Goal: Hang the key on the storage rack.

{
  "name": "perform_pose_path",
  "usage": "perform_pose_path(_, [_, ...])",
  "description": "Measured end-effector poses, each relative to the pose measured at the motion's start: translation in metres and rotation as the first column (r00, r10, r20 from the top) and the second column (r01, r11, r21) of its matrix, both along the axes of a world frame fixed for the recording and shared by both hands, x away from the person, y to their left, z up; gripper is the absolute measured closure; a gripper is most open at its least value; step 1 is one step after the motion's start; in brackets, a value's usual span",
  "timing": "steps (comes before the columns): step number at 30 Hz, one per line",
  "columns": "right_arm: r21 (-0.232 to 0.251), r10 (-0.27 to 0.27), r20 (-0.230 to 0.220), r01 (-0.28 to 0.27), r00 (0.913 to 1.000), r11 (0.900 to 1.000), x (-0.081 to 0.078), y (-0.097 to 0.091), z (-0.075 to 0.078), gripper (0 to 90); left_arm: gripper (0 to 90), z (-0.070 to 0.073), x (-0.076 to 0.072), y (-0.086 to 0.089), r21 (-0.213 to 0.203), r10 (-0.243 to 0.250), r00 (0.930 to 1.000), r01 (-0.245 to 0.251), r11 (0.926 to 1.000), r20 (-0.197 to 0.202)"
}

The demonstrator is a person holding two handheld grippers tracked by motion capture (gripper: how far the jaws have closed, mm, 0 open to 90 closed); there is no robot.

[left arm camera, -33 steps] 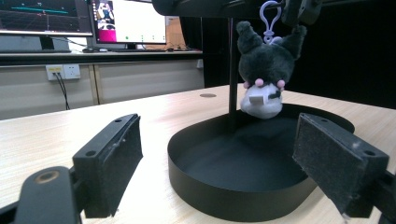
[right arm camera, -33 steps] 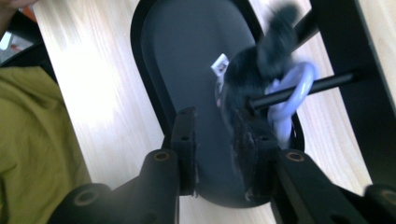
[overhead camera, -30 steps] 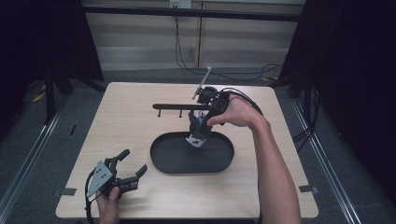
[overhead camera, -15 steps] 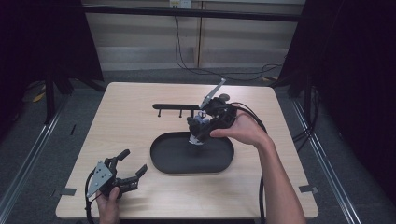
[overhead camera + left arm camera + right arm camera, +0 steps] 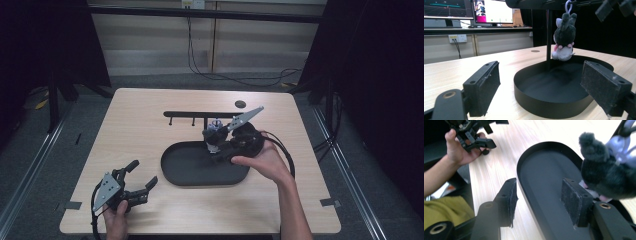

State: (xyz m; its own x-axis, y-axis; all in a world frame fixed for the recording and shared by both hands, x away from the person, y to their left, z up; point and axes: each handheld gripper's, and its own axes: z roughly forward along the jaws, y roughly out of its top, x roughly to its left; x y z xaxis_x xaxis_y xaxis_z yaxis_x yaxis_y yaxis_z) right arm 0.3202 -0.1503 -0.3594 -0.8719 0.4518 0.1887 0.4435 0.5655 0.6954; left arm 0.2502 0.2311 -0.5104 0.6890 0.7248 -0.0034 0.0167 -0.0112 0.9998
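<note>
High view: right hand-held gripper point(image 5: 216, 146) hovers over the tray point(image 5: 190, 172) at the tabletop's middle — jaws apart, empty, beside the hanging plush point(image 5: 564, 37). Left hand-held gripper point(image 5: 136, 181) rests near the front-left corner — jaws wide, empty.

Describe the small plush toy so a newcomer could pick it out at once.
Start at the black oval tray mid-table. A black rack stands at its far edge, and the plush toy hangs from it by a lilac loop. It is the only soft thing: dark grey fur, white belly, pink spots.
</note>
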Motion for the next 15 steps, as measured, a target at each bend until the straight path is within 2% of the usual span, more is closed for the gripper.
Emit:
perform_pose_path(3, [0.046,-0.022,0.018,0.021,0.9996,0.9987,-0.011,-0.004,-0.011,42.6,15.3,0.0,0.0,0.0,0.0,0.0,1.0,0.0,1.0,0.0])
perform_pose_path(4, [0.046,-0.022,0.018,0.021,0.9996,0.9987,-0.011,-0.004,-0.011,42.6,15.3,0.0,0.0,0.0,0.0,0.0,1.0,0.0,1.0,0.0])
perform_pose_path(6, [0.092,-0.066,0.054,0.06,0.9964,0.994,-0.022,-0.008,-0.022,35.2,15.3,0.0,0.0,0.0,0.002,0.0,1.0,0.0,1.0,0.0])
perform_pose_path(9, [0.134,-0.116,0.08,0.105,0.99,0.9854,-0.032,-0.012,-0.036,30.8,15.3,0.0,0.0,0.0,0.002,0.001,1.0,-0.001,1.0,0.0])
perform_pose_path(13, [0.138,-0.178,0.097,0.163,0.9793,0.9768,-0.039,-0.018,-0.056,23.1,15.2,0.0,0.0,0.0,0.006,0.002,1.0,-0.002,1.0,0.003])
perform_pose_path(14, [0.138,-0.178,0.097,0.163,0.9793,0.9768,-0.039,-0.018,-0.056,23.1,15.3,0.0,0.0,0.0,0.006,0.002,1.0,-0.002,1.0,0.003])
perform_pose_path(15, [0.159,-0.187,0.098,0.17,0.9775,0.9726,-0.042,-0.023,-0.064,15.4,15.3,0.0,0.0,0.0,0.002,0.001,1.0,-0.001,1.0,0.0])
